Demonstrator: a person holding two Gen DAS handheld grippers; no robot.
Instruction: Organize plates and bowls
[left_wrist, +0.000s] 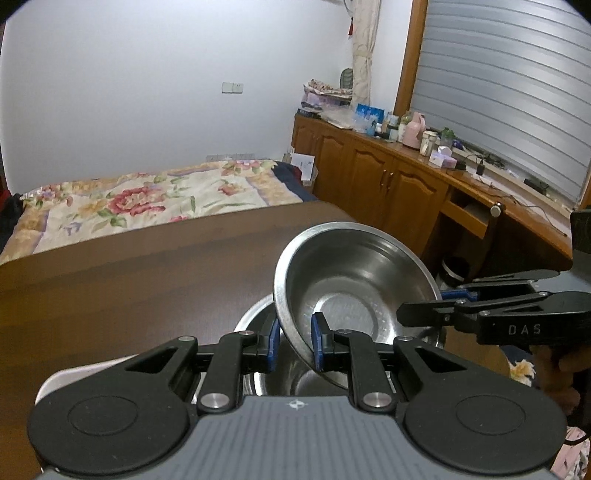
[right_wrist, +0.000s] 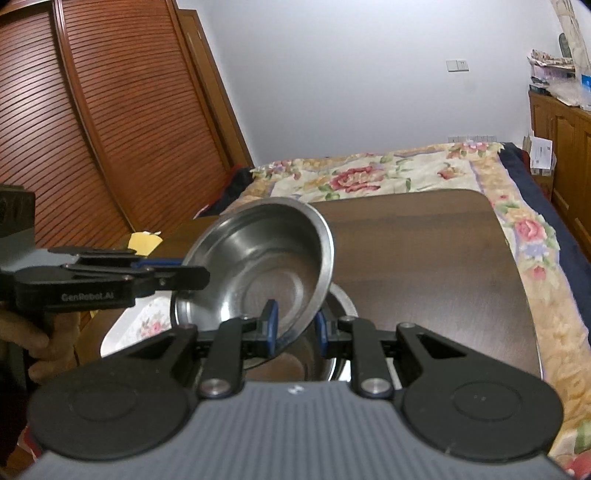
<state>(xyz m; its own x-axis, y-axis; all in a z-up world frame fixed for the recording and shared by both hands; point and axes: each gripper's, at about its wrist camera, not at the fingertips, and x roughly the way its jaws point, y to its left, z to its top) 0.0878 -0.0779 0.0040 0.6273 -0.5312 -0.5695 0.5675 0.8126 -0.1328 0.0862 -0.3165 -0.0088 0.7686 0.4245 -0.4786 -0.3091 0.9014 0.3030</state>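
Lots of brown, steel and flowers here

Shiny silver steel bowl (left_wrist: 354, 280) over a dark brown woodgrain table (left_wrist: 147, 280). Grippers are black with blue pads (left_wrist: 317, 341) and a grey ribbed body. Bedspread (right_wrist: 424, 173) is cream with red-pink roses, green leaves, yellowish border. Reddish-brown slatted wardrobe doors (right_wrist: 110, 110), plain white wall (left_wrist: 166, 74).

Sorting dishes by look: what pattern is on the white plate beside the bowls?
The plate has pink flowers with green leaves, clearest in the right wrist view.
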